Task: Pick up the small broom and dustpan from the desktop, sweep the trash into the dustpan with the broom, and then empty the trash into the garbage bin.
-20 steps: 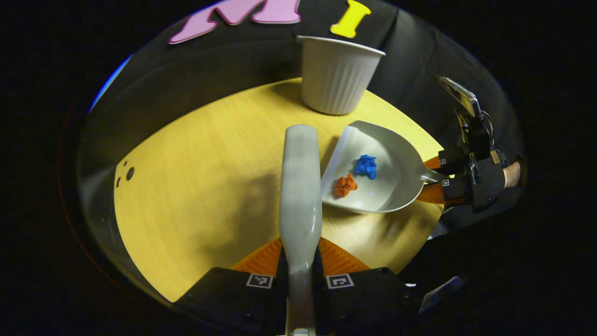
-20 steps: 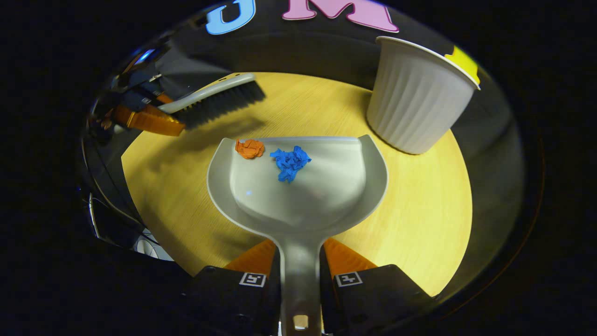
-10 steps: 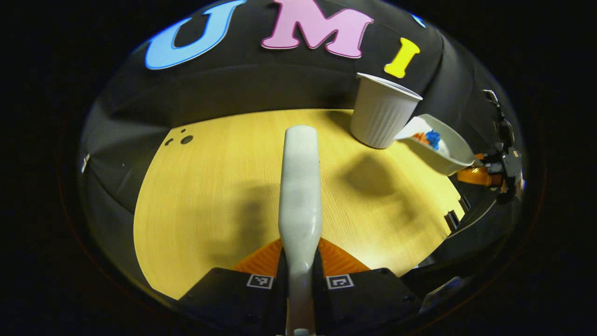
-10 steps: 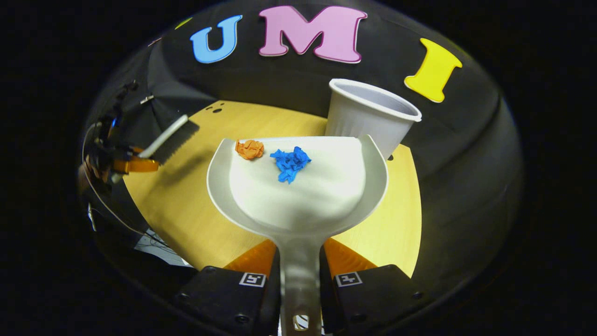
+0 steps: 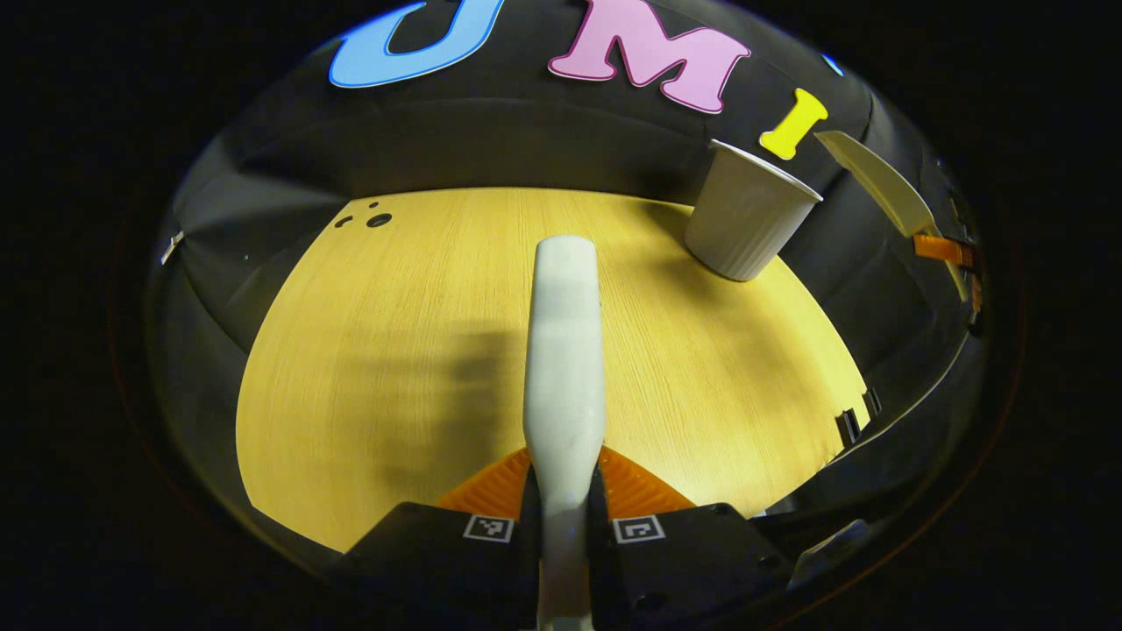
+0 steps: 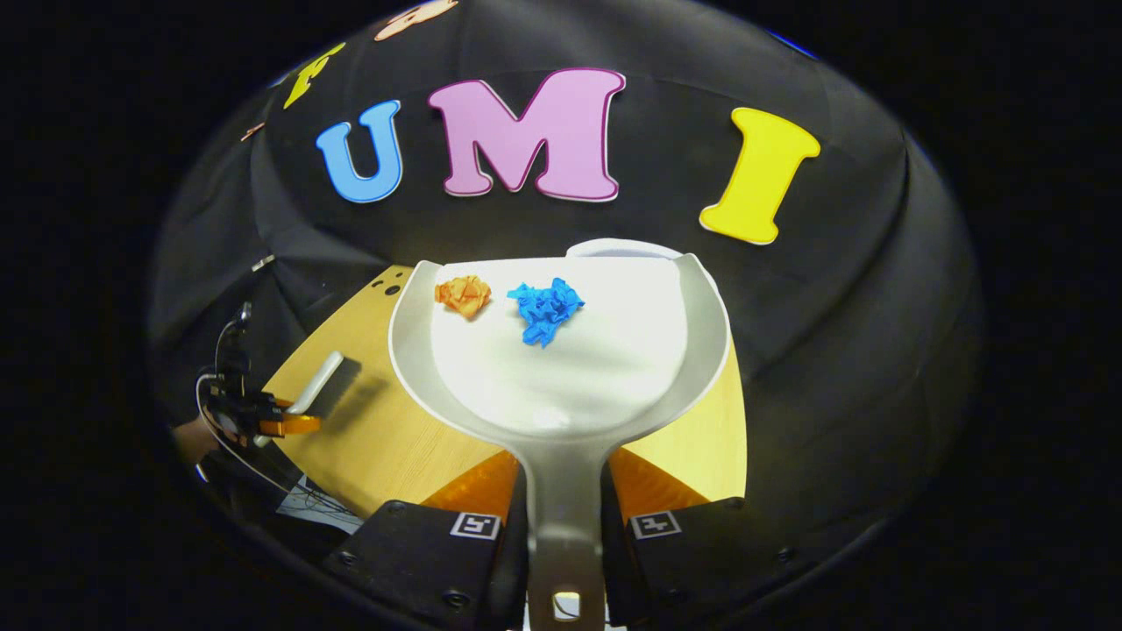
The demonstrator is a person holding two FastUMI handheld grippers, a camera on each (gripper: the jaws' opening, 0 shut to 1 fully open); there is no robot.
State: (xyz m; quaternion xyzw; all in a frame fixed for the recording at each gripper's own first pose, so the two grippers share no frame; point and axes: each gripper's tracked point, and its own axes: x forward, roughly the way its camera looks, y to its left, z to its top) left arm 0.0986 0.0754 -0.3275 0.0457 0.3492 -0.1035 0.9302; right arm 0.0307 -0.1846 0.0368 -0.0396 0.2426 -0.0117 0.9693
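I count two scraps of crumpled paper, one orange scrap (image 6: 464,294) and one blue scrap (image 6: 545,309). I see one dustpan (image 6: 561,368), one broom (image 5: 565,350) and one white bin (image 5: 748,221).

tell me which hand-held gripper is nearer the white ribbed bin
Right. The right hand-held gripper holds the grey plastic dustpan raised beside the white ribbed bin; the left hand-held gripper holds the broom farther back.

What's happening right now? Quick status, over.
Left gripper shut on grey-handled small broom, above table. Right gripper shut on grey plastic dustpan, orange and blue paper scraps aboard, over white ribbed bin. Nothing in the way.
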